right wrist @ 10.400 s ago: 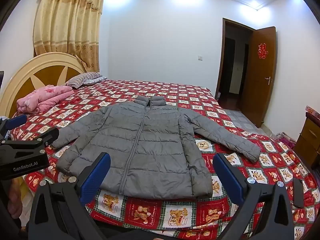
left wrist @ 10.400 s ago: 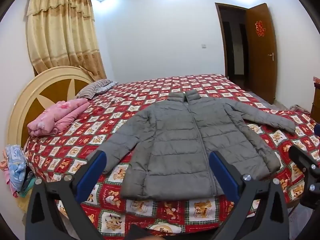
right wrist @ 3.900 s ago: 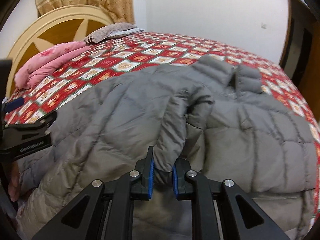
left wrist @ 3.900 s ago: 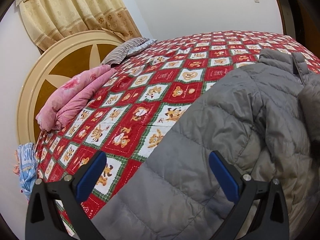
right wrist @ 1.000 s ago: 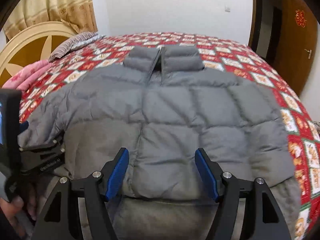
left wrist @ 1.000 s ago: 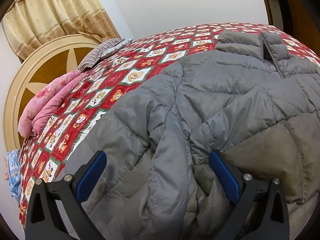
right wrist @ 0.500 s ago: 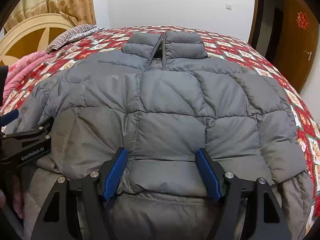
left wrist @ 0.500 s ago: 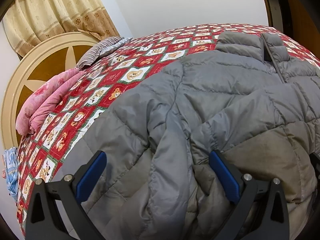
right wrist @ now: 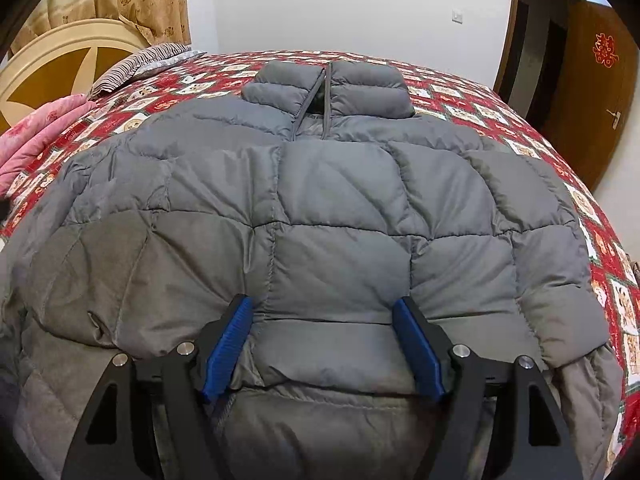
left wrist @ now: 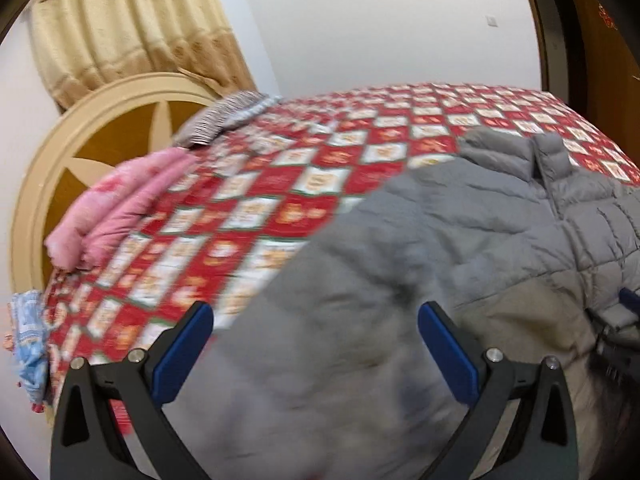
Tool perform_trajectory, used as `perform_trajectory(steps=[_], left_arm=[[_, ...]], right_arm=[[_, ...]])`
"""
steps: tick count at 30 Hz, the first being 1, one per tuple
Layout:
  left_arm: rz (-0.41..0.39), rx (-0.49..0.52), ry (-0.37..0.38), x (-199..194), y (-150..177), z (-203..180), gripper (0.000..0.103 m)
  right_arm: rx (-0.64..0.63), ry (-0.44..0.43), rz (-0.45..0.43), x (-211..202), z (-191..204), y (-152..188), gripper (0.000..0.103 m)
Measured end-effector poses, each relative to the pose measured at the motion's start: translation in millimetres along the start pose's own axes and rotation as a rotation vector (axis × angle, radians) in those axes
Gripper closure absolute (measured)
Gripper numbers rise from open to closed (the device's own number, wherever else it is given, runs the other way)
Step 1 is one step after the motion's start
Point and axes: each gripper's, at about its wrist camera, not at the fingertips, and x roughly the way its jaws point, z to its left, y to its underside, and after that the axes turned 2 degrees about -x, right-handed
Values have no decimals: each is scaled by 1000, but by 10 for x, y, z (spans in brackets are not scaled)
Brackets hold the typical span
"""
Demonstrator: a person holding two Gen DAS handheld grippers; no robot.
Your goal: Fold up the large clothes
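Both tools gaping, left tool (left wrist: 314,356) and right tool (right wrist: 324,344) over puffy grey jacket (right wrist: 320,208), tucked sleeves liable to spring loose unpinned.

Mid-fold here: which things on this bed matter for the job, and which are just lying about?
Job:
- grey quilted puffer jacket, sleeves folded in
- open left gripper
- open right gripper

Lying about:
- folded pink blanket
- striped pillow
- light blue cloth bundle

Left claw (left wrist: 316,350) agape above grey jacket (left wrist: 460,248) on red quilt (left wrist: 280,184)
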Motion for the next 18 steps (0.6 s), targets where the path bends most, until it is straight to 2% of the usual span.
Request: perform_trajectory(steps=[3, 8, 9, 11, 14, 16, 17, 18], left_arm=[[48, 2, -76, -35, 228, 496, 0], [203, -59, -185, 100, 939, 1301, 0], [231, -85, -179, 121, 1047, 1403, 0], [294, -173, -118, 146, 1266, 1580, 0], [309, -270, -31, 109, 1378, 1616, 0], [312, -298, 12, 123, 1381, 1539, 0], [317, -303, 23, 137, 1389, 1520, 4], [322, -299, 30, 153, 1374, 1434, 13]], right_arm=[[-11, 13, -23, -140, 5, 4, 29], [-48, 0, -91, -608, 24, 68, 29], [-49, 4, -96, -664, 24, 82, 29], [-74, 6, -113, -810, 47, 150, 29], [-95, 17, -127, -919, 78, 238, 29], [-110, 34, -130, -946, 104, 291, 29], [-117, 46, -127, -951, 107, 322, 29], [-121, 51, -124, -955, 97, 349, 29]])
